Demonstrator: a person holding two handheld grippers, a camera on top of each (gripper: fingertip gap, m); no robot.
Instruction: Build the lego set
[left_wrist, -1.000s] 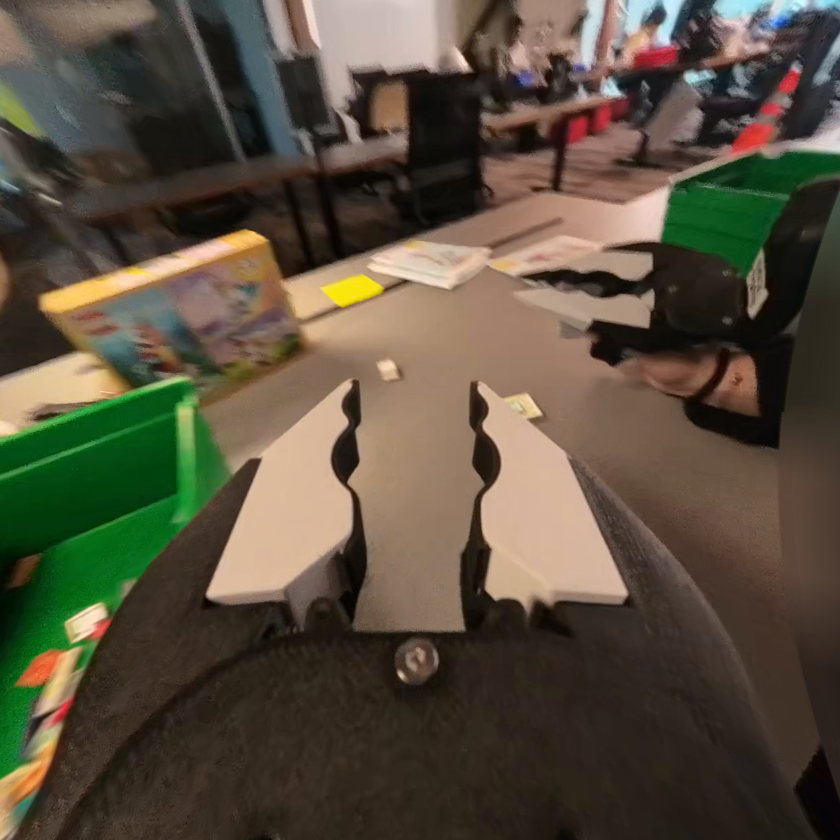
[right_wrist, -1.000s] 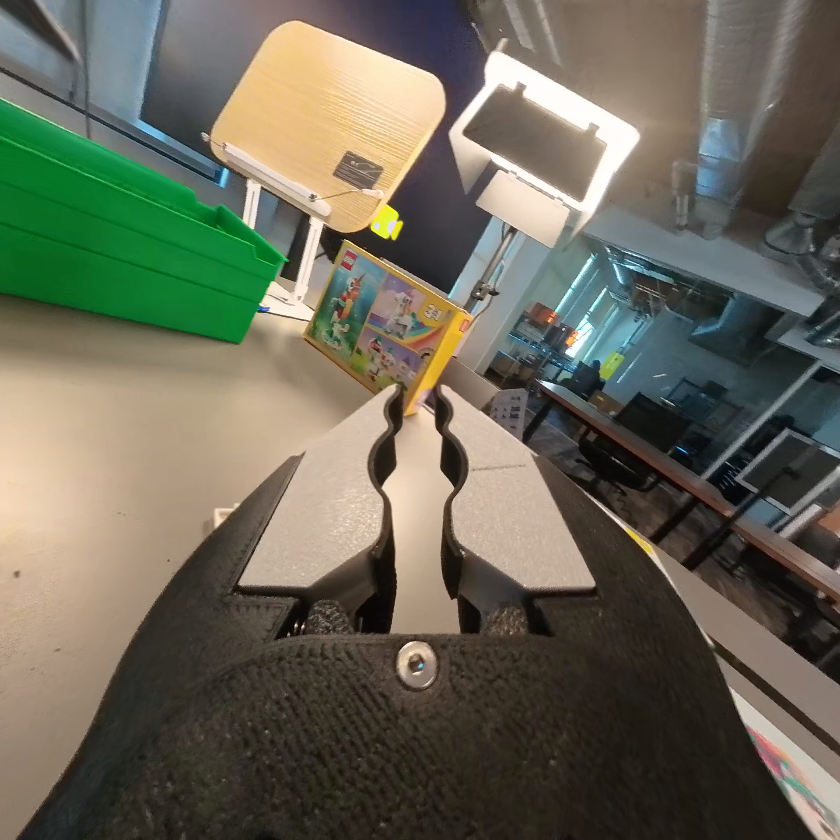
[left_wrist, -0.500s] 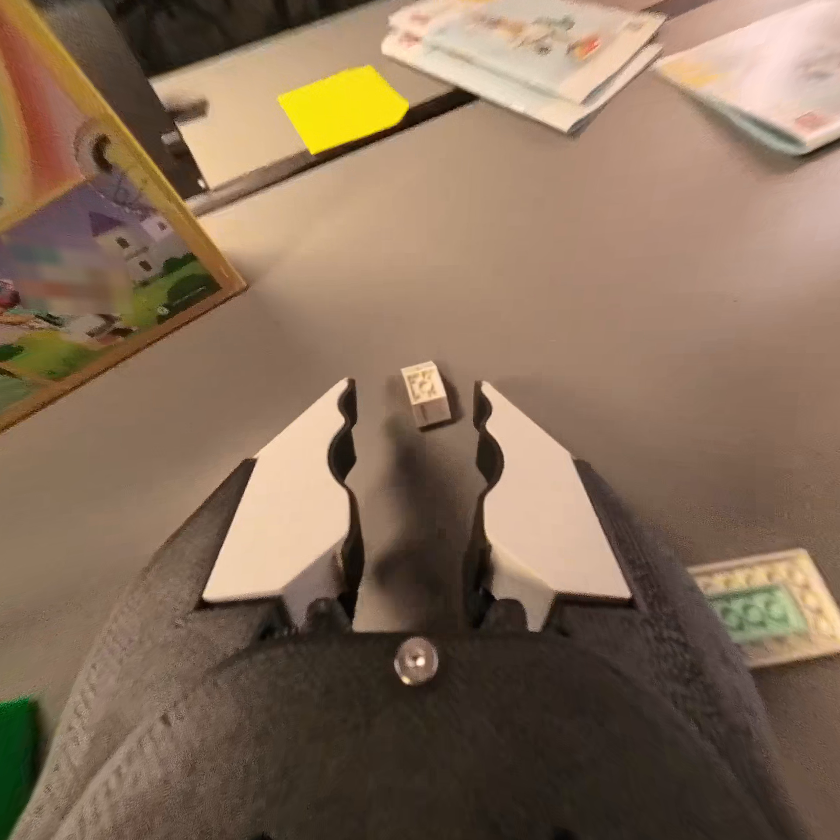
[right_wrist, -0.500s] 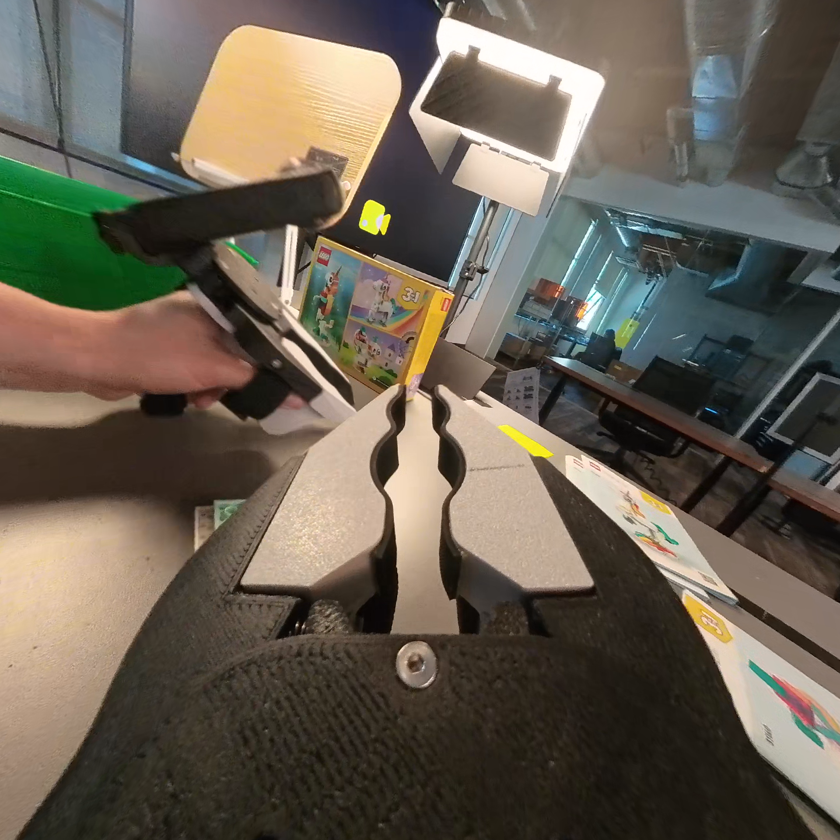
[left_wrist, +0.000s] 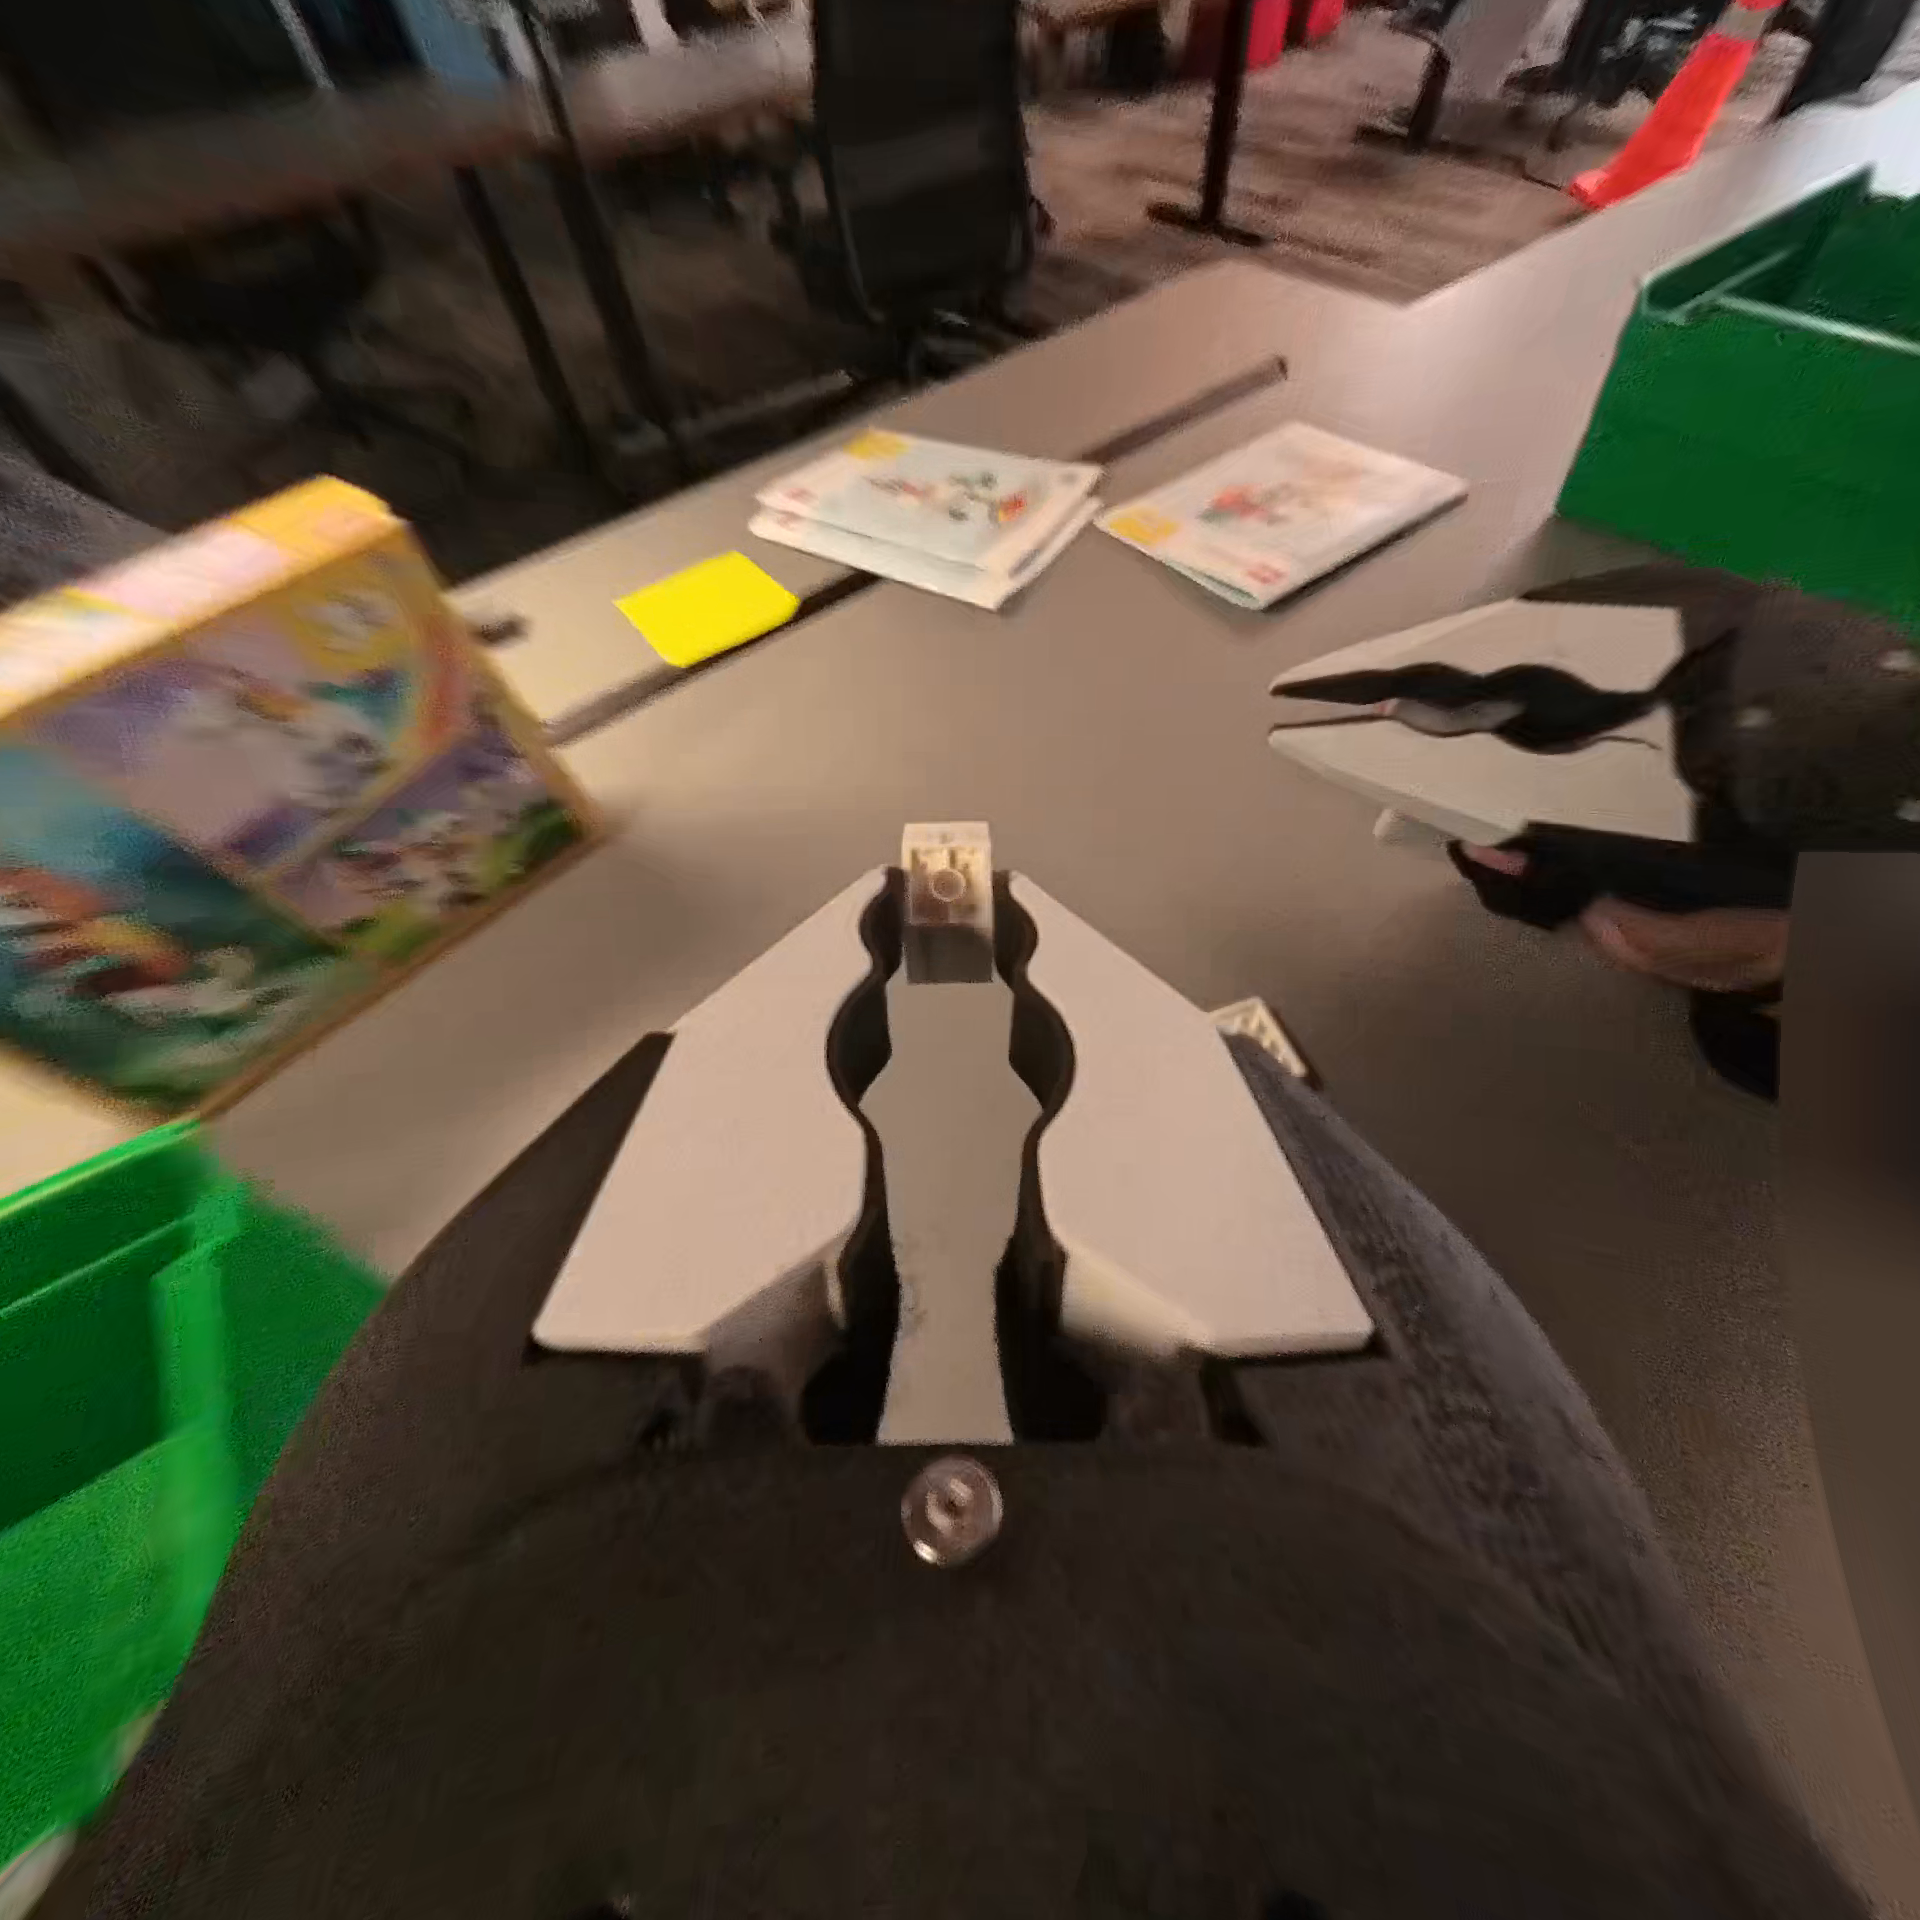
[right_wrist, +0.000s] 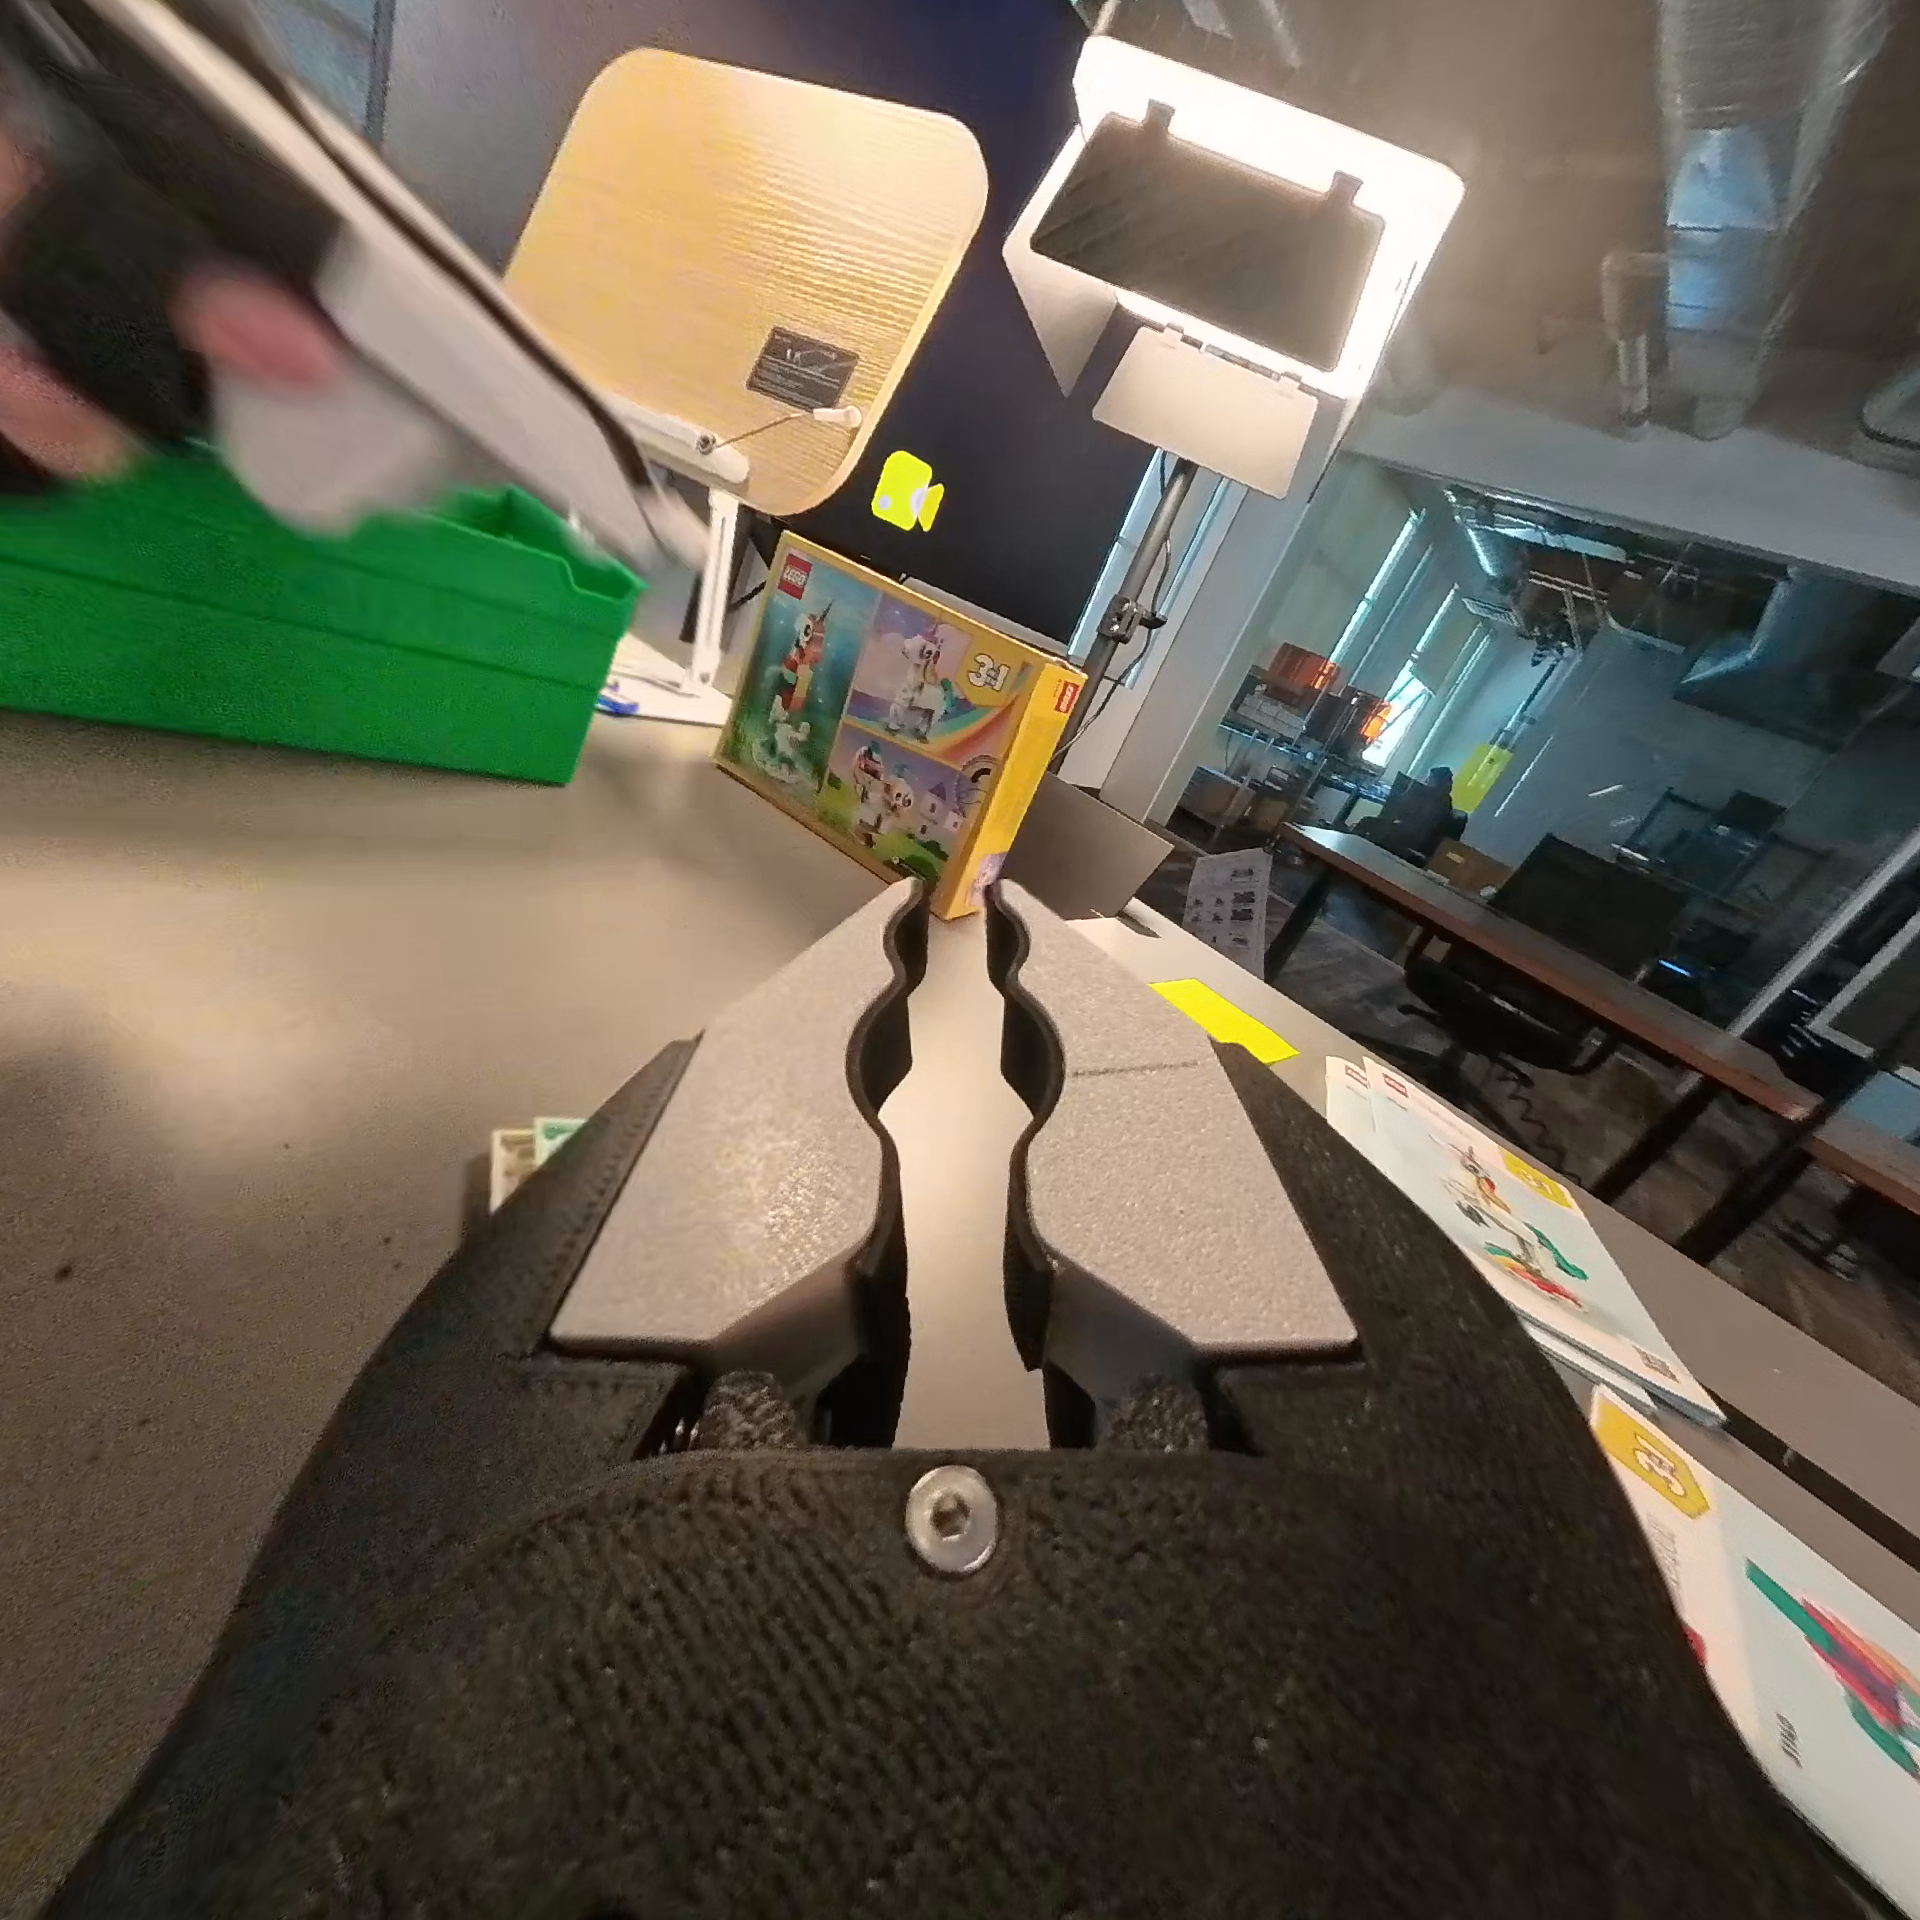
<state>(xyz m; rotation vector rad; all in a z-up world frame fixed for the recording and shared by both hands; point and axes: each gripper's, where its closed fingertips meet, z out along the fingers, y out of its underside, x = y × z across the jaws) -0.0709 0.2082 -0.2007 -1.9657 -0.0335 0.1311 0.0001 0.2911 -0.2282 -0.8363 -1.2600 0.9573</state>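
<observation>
Your green bin (left_wrist: 94, 1382) sits down at 8 o'clock in the left wrist view, with the set's box (left_wrist: 239, 790) standing above it around 9. Dead center, your left gripper (left_wrist: 943, 902) has its fingers pinched on a small white brick (left_wrist: 943, 914), held right at the tips and lifted off the grey table (left_wrist: 1039, 707). Peeking out just past the right finger, at about 3 o'clock of the tips, is the corner of a pale plate (left_wrist: 1259, 1029) lying flat on the table, probably where this brick is headed. Instruction booklets (left_wrist: 925, 514) lie up around 12 to 1. Over at 3 o'clock your right gripper (left_wrist: 1283, 709) hovers with fingers nearly together and nothing between them.

Stuff to watch: that tip-only grip is skimpy, so the brick could twist or pop out when you press it down. The view's pretty blurred too, so you're moving fast, and a crooked landing would just shove the loose plate around. Pinning it with the right gripper would help.
</observation>
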